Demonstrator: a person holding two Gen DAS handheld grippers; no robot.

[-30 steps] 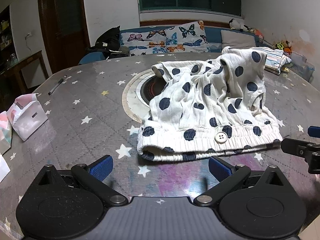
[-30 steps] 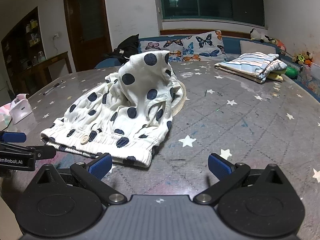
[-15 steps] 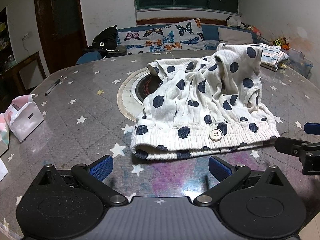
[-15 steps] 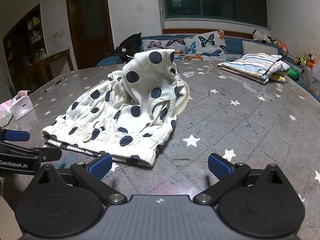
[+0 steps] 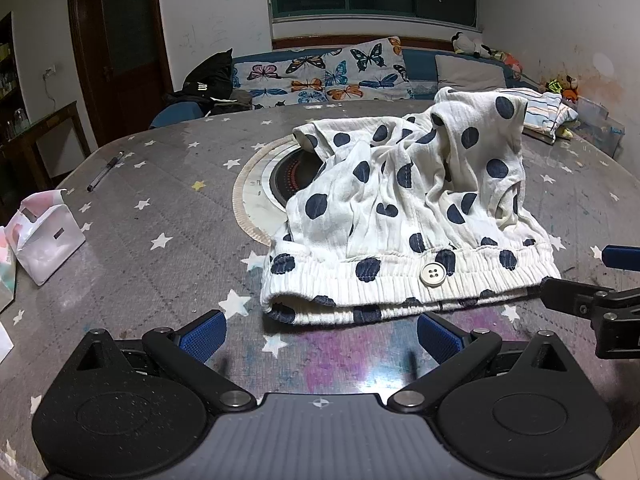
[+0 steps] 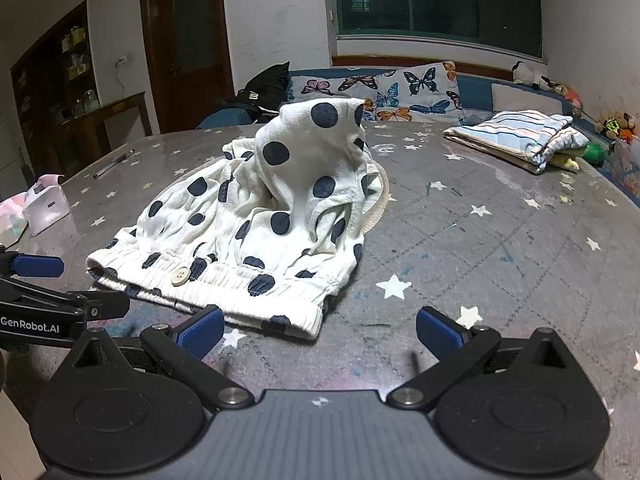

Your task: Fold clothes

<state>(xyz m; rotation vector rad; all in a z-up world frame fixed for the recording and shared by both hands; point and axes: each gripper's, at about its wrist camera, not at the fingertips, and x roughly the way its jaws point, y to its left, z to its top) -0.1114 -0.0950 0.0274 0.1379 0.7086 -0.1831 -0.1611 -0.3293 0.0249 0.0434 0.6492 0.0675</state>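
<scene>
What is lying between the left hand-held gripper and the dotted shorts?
Nothing: in the left wrist view, only bare star-print tablecloth separates the left hand-held gripper from the shorts.

Grey quilted tabletop [image 5: 132,248], star-patterned, with purple-blue staining at the near edge. A round inset burner [image 5: 288,176] with a pale ring sits at centre. Lying on the tabletop: crumpled white polka-dot shorts [image 5: 404,216] partly covering the burner, a pen [image 5: 105,171] at far left, a white tissue box [image 5: 46,236] at left, and folded striped clothes [image 6: 520,140] at far right.
</scene>
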